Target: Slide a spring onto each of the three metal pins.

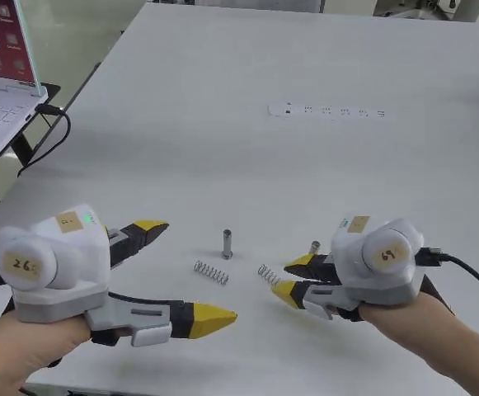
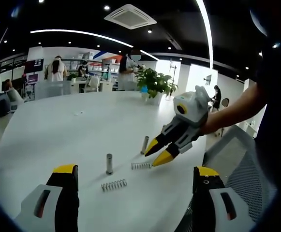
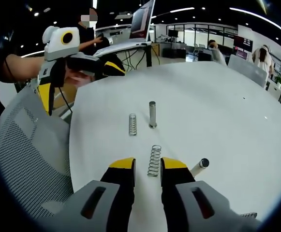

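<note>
- Springs lie flat on the bench: first spring near the upright pin, second spring just ahead of the right hand-held gripper, in line with its gap.
- Its jaws are narrowly parted, gripping nothing; second pin just beside.
- The left hand-held gripper is spread wide, empty.

Metal pin upright; second pin apart; spring, second spring lying flat, unthreaded.

Left gripper and right gripper: white-grey housings, black jaws, yellow tips. Tan stickers with handwritten numbers on round end caps. Green light on left housing. Black cable off right.
</note>
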Demonstrator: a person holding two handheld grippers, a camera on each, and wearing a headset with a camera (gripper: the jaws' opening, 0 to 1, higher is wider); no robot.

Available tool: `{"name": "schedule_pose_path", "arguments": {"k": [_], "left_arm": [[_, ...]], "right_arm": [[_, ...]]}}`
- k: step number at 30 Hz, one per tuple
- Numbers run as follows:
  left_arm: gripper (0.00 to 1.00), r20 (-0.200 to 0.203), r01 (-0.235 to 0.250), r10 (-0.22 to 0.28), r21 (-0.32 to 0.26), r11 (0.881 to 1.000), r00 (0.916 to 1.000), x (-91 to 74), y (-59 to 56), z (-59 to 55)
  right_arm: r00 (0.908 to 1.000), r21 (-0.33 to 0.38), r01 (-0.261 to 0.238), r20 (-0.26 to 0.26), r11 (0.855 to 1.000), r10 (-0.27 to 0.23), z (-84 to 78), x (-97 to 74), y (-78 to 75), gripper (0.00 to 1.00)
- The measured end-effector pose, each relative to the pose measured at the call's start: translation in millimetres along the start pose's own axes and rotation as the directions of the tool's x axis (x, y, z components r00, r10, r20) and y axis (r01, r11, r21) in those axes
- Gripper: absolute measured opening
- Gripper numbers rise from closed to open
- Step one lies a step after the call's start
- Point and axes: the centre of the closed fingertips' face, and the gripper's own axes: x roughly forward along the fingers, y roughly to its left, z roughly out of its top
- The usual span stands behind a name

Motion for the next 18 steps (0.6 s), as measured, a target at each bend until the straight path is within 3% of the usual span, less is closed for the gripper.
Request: {"name": "schedule_pose_path", "arguments": {"k": [10,18], "left_arm": [[0.95,0.001,0.015,-0.015,-0.004,1.000,0.9999,0.7,-9.9,-2.0],[0.94,-0.003,0.016,-0.016,-0.009,1.000,0.9999,-0.1,-11.2,-5.1]], "right_arm": [[0.9984,-0.021,0.041,-0.038,0.999,-0.042,-12.2,13.0,-2.2,0.14],[0.9979,-0.009,0.048,-0.043,0.999,-0.049,-11.6,18.5,-6.9,0.15]]}}
